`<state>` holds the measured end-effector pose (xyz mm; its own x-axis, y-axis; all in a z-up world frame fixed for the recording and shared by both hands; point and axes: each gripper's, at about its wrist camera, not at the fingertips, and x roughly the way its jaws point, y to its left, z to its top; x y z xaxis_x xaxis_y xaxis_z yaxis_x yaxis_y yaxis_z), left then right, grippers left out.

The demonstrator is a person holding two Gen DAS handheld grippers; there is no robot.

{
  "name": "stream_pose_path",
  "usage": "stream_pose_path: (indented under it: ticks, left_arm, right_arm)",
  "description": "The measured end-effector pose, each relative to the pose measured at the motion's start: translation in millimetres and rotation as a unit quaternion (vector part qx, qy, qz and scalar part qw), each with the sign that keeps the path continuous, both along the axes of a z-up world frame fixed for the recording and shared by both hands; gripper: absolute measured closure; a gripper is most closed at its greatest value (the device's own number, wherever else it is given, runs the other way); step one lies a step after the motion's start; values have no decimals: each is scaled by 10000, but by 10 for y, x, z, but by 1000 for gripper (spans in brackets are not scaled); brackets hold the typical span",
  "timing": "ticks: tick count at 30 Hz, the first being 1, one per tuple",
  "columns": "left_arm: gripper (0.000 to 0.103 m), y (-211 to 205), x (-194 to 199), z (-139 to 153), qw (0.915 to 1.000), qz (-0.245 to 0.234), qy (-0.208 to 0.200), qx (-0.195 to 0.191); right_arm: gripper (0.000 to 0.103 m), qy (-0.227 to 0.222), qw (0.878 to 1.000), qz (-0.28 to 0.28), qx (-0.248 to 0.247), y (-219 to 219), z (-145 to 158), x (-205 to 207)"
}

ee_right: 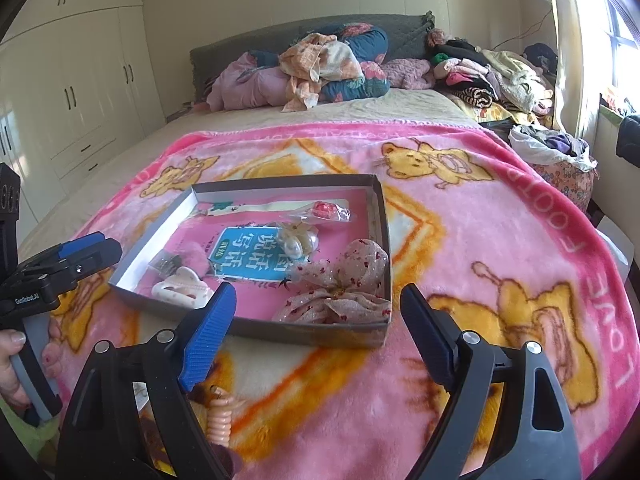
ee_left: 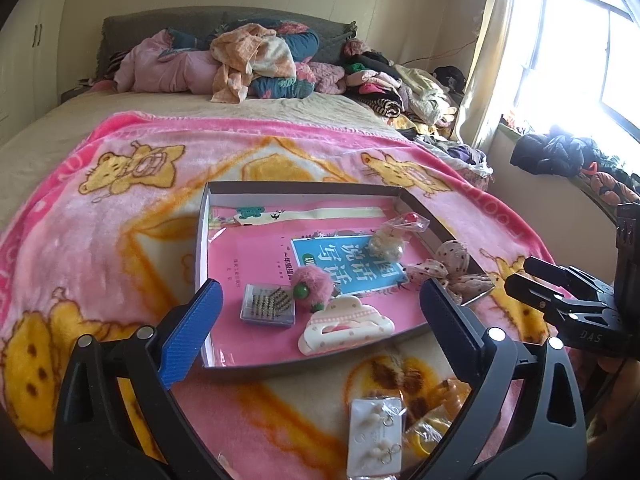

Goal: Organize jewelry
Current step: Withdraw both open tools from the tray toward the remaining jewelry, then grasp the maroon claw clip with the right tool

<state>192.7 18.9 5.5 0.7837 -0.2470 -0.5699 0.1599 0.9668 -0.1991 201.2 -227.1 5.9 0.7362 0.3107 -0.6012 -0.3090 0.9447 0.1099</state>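
A shallow cardboard box (ee_left: 304, 189) lies on the pink blanket and holds a clear case of dark studs (ee_left: 268, 304), a pink pom-pom tie (ee_left: 316, 280), a white claw clip (ee_left: 346, 326), a bagged pearl piece (ee_left: 386, 246) and a floral fabric bow (ee_left: 454, 266). My left gripper (ee_left: 321, 284) hangs open over the box's near side with nothing between its fingers. Over the box's near right corner, my right gripper (ee_right: 318, 287) is also open and holds nothing. The bow (ee_right: 340, 284) lies just beyond it. An earring card (ee_left: 374, 438) lies on the blanket outside the box.
A peach coil tie (ee_right: 222, 420) and a bagged yellow ring (ee_left: 426, 438) lie on the blanket near me. Piled clothes (ee_left: 256, 60) fill the bed's head and right side. A hand (ee_right: 12, 360) grips the left tool. A window ledge (ee_left: 560, 152) runs along the right.
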Motion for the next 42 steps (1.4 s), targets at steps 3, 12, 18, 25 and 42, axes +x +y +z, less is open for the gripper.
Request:
stream_pose_path:
  ticks: [3,12,18,25,42]
  left_arm:
    - [12,-19,-48,33,10000,-15,-45,31]
    - [12,-91,-224,44,9998,-64,-118,111]
    - [12,-115,-342,10,9998,-51,-89,146]
    - [12,-145,-466,-51,9998,-60,-27,190]
    - [12,-138,-659,-324,9988,-165,294,358]
  right_arm:
    - [21,-48,10000,6,34,-28,40,-98]
    - [21,-102,9999,51,31,-70,66,-397]
    - [21,-82,9999,88,35,-76,37,-538]
    - [21,-13,9998,175,20,-68,-40,-741]
    - [35,534,9968,593,72,115,-318,-964]
